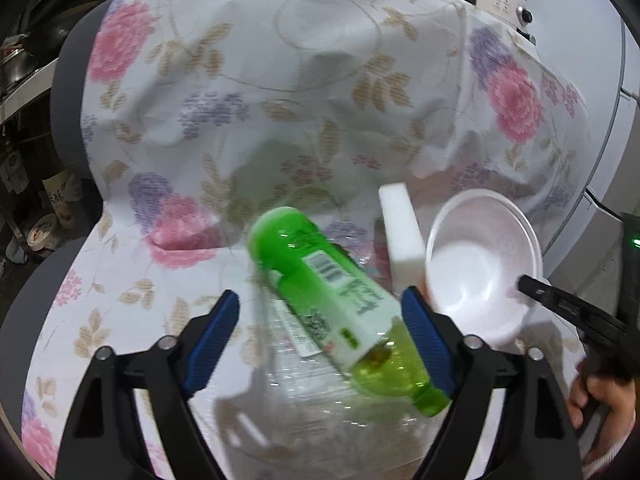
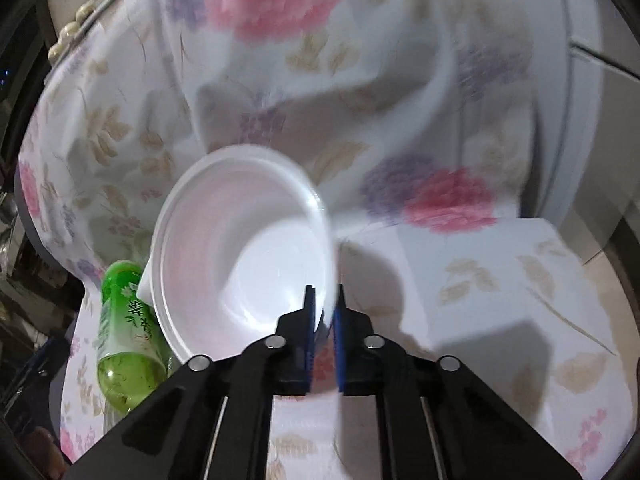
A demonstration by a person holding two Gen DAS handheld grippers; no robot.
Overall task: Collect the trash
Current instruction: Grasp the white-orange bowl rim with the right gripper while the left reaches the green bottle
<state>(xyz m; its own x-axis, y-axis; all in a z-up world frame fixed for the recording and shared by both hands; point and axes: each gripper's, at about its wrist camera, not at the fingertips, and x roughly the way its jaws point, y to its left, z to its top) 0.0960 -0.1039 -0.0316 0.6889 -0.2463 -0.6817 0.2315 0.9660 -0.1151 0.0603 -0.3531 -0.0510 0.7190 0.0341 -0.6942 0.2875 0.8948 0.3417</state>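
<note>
Blue-padded and spread wide, the left gripper [image 1: 320,340] straddles the green bottle [image 1: 332,300], which lies tilted on crinkled plastic wrap [image 1: 320,408] over the floral cloth [image 1: 240,100]; closing squarely on the labelled middle should stop it rolling. From the right wrist, the right gripper [image 2: 323,340] pinches the white bowl [image 2: 240,256] by its rim, so that grip wants firmness.
</note>
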